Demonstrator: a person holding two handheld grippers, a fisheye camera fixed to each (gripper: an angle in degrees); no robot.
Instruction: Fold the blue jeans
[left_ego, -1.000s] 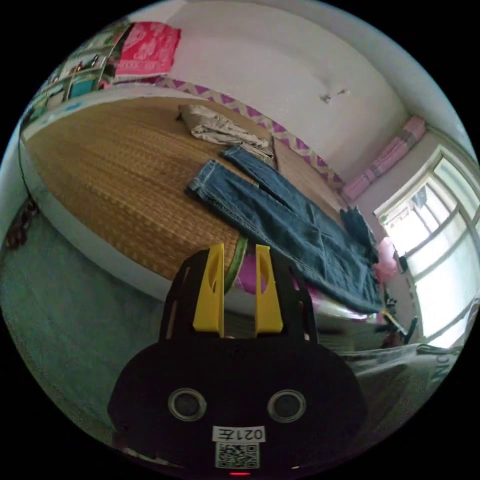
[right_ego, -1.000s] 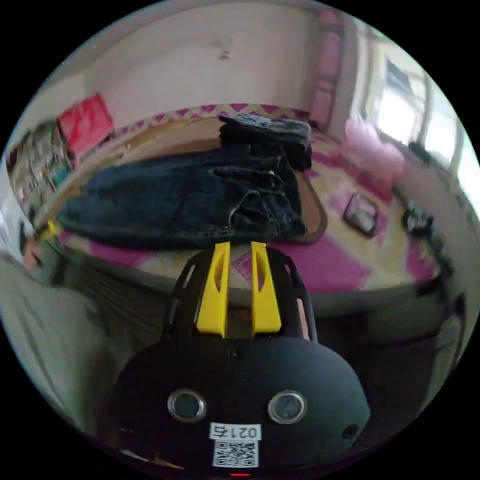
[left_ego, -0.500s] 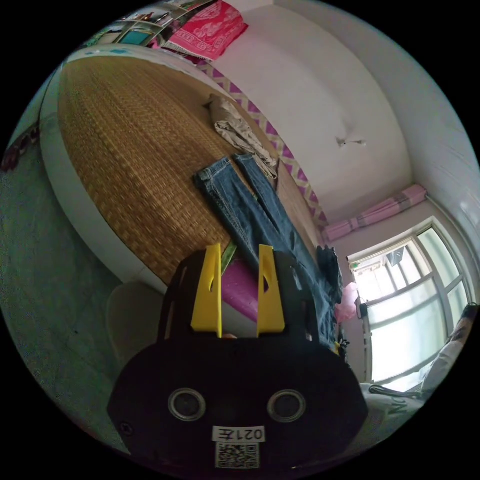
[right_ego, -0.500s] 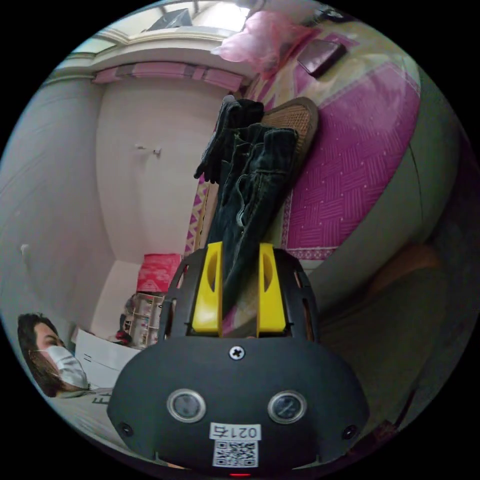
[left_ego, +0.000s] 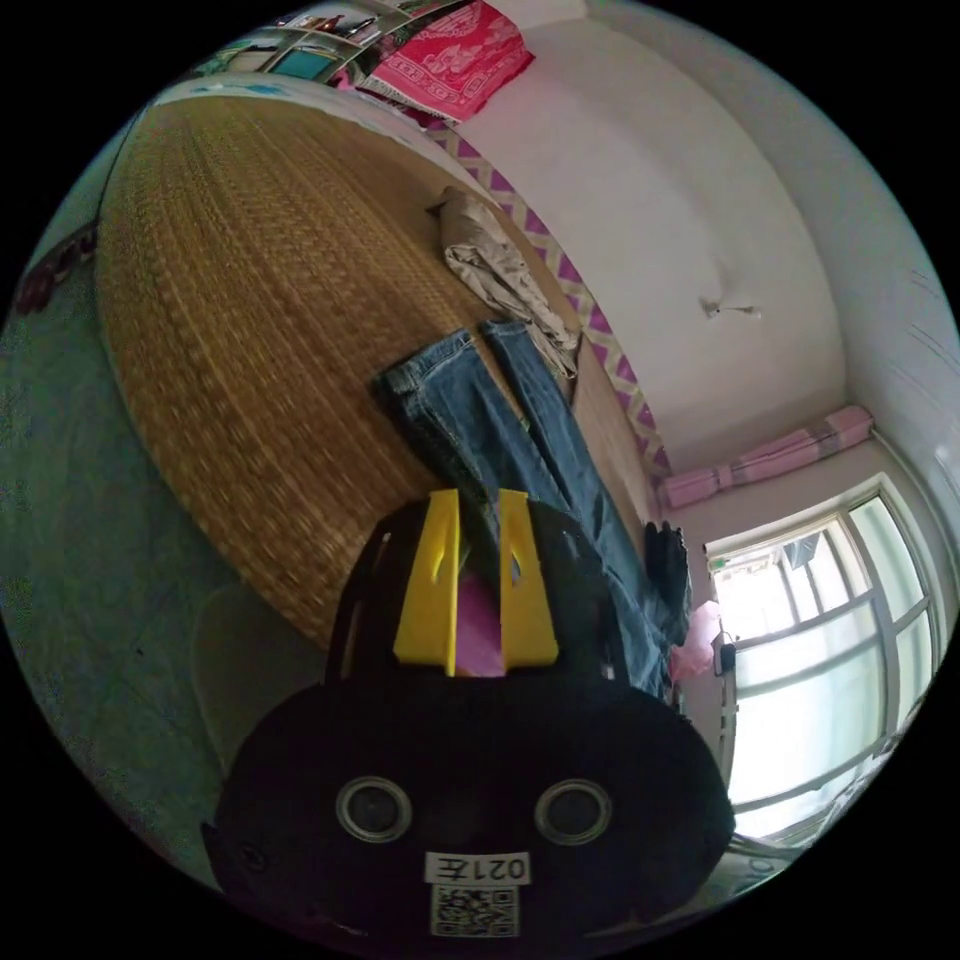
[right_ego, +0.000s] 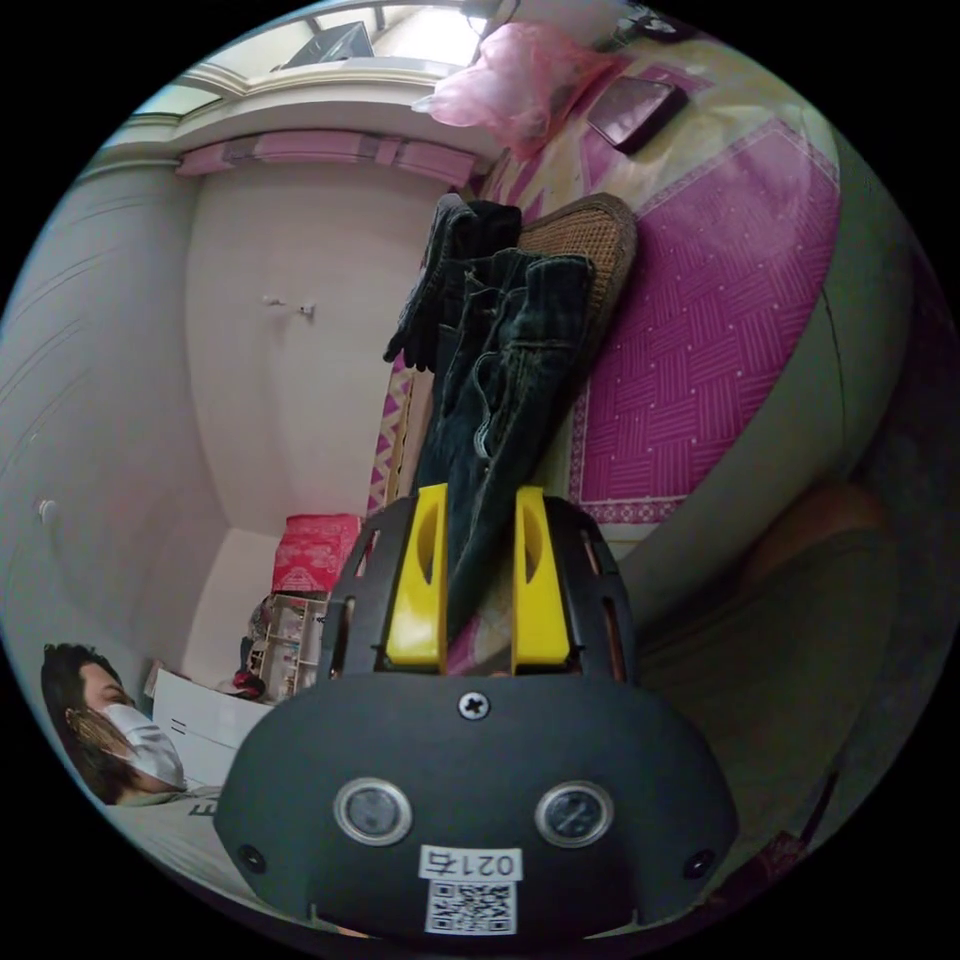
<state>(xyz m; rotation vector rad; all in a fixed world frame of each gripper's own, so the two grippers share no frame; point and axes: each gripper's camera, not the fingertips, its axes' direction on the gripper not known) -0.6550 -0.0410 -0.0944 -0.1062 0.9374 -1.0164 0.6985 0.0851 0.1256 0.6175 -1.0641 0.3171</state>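
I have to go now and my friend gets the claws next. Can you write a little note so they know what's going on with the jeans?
Left claw: open, by the bed edge, jaws either side of a leg of the blue jeans, not pinching it.
Right claw: open, near the waist end, jaws apart, nothing gripped.
Jeans lie flat and full length on the woven mat; a beige garment lies by the leg ends, a dark garment by the waist.
Done: nothing folded yet.
Left: grab the jeans and fold them.
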